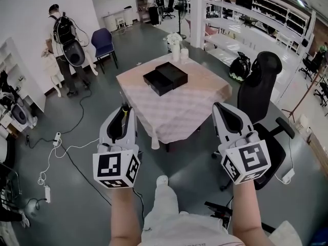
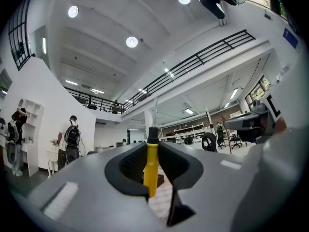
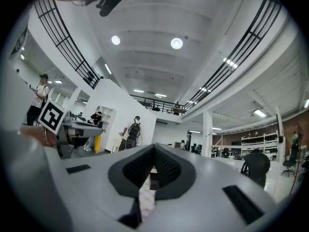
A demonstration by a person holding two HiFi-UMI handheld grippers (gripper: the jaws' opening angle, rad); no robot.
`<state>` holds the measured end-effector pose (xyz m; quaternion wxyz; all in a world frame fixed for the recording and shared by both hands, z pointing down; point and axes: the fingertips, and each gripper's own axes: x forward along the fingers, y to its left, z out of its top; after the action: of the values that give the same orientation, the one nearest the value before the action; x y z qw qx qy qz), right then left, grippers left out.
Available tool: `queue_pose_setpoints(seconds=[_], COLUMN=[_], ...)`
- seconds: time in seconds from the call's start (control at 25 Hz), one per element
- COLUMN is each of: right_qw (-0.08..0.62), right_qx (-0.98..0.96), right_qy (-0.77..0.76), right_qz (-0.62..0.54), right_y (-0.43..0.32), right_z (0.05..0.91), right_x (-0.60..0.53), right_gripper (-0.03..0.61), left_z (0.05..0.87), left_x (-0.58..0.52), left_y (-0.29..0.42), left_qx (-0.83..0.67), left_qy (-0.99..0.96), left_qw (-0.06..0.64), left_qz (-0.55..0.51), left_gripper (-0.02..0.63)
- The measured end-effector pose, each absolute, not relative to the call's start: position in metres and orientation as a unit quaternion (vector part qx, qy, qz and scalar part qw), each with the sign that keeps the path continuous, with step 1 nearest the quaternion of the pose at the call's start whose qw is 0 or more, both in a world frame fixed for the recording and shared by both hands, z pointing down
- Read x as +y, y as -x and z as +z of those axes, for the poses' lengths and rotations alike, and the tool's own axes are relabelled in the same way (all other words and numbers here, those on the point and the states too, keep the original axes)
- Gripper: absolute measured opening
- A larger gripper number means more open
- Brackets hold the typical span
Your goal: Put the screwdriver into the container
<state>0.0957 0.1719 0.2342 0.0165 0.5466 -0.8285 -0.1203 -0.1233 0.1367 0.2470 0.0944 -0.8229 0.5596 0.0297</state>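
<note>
Taking the bench (image 1: 197,109) as the landmark, with its pale checked cloth, the black container (image 1: 165,78) lies on top of it toward the far half, and a white vase of flowers (image 1: 176,46) stands at its far edge with a small white cup (image 1: 184,55) just beside the vase. Both grippers are held in the air on the near side of the bench, short of its near edge and not touching it. The left gripper (image 1: 123,111) is off the bench's near left corner, and its jaws are clenched on the screwdriver (image 2: 151,163), gripping the yellow handle so that it stands upright between them, with the black collar poking out past the tips. The screwdriver is thus off the bench and well apart from the container. The right gripper (image 1: 220,109) hangs off the bench's near right corner; its jaws are pressed together at the tips and grasp nothing. A black office chair (image 1: 262,83) stands right of the bench, a blue chair (image 1: 103,42) stands beyond its far left corner, and a person with a backpack (image 1: 64,42) stands farther left of the bench.
</note>
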Motion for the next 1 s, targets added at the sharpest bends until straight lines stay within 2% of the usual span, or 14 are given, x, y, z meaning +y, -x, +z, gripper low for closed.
queue_pose_setpoints(seconds=[1.0], right_qw=[0.044], right_qx=[-0.791], right_qy=[-0.599], right_qz=[-0.121], right_y=[-0.031], right_z=[0.240], right_x=[-0.098], right_gripper=[0.005], left_z=[0.253], left_x=[-0.163], left_y=[0.162], left_qx=[0.484], left_qy=[0.871], left_qw=[0.067], left_qz=[0.045], left_gripper=[0.081])
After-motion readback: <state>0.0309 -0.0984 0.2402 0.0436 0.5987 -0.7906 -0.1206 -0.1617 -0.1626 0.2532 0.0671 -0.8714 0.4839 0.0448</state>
